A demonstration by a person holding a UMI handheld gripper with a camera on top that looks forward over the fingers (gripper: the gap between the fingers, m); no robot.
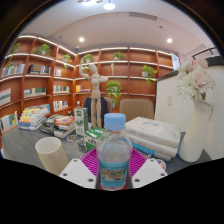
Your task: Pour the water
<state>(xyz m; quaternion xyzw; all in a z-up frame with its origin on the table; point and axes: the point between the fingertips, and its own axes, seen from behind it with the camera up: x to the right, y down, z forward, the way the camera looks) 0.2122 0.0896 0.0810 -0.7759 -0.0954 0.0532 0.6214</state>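
- We see our gripper (113, 170) with its fingers pinching the water bottle (114, 155), blue cap on.
- The paper cup (51, 154) stands just left of it on the table (25, 162).
- We judge pouring not begun: bottle upright, capped.

Clear glossy plastic bottle (115, 155) beside a matt paper cup (51, 154).

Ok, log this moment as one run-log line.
task: pour water | gripper: shut on water bottle, upright, blue cap on | paper cup: beside the bottle, on table | pour: not started
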